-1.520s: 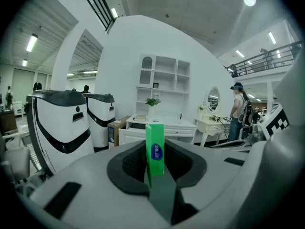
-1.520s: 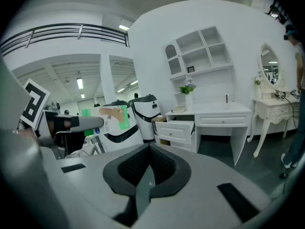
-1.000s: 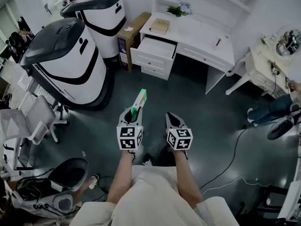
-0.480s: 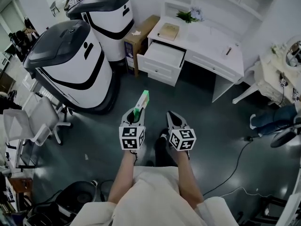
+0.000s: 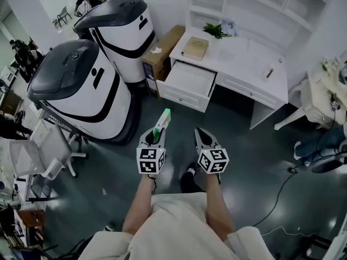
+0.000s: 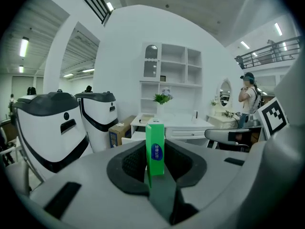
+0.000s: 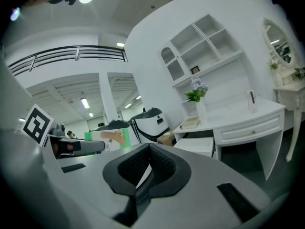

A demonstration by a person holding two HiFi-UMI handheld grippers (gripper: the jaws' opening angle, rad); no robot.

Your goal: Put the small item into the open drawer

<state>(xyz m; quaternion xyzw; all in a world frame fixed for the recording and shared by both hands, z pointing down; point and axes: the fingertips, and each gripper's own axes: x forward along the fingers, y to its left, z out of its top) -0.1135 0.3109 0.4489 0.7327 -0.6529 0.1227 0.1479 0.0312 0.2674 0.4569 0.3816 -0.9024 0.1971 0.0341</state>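
We've got the slim green cardboard box (image 5: 163, 119) pinched in our left gripper (image 5: 157, 133), poking out past the tips; right gripper (image 5: 201, 132) is pressed together on nothing; the white open drawer (image 5: 188, 81) of the white desk (image 5: 246, 56) sits well ahead across bare dark floor (image 5: 227, 123); a bulky white-and-black machine (image 5: 81, 91) crowds the left side.

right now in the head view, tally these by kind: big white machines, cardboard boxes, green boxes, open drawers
machines: 2
cardboard box: 1
green box: 1
open drawer: 1
total: 5
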